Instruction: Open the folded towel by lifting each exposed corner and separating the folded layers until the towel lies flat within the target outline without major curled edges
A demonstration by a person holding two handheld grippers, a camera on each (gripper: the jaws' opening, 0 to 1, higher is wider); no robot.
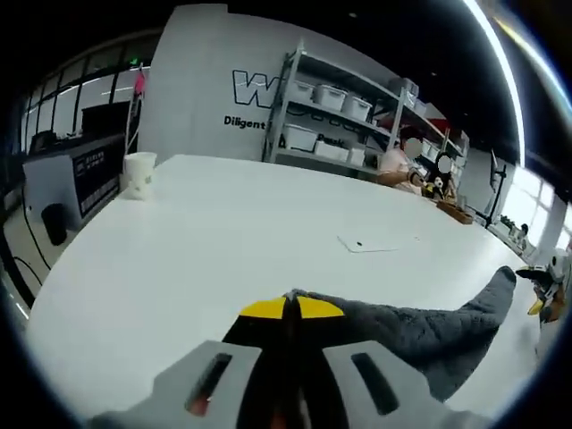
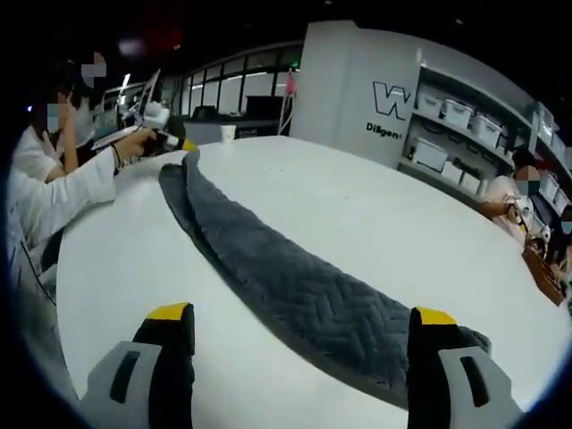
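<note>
Currently the left gripper (image 1: 291, 307), yellow-tipped with grey jaw bodies, has its jaws pressed together on one end of the dark grey quilted fabric towel (image 1: 420, 326); the yellow tips meet right at the towel's edge, so it reads as pinching that end. In the right gripper view the same towel (image 2: 295, 290) lies as a long folded strip on the large white table (image 2: 375, 214), running from just between the right gripper (image 2: 302, 315) jaws away toward the far table edge. Right gripper jaws are spread wide, one on each side of the towel's near end, apart from the fabric. At the towel's far end the left gripper (image 2: 170, 141) shows again, held by a person in a white sleeve (image 2: 67, 198), tip at the towel's end. Beyond the towel in the left gripper view, a thin flat white sheet (image 1: 366, 243) lies on the table, well apart from the towel. Farther still, a white paper cup (image 1: 138, 172) stands near the table's far corner. Behind the table, metal shelving with white bins (image 1: 331, 116) against a grey wall.
</note>
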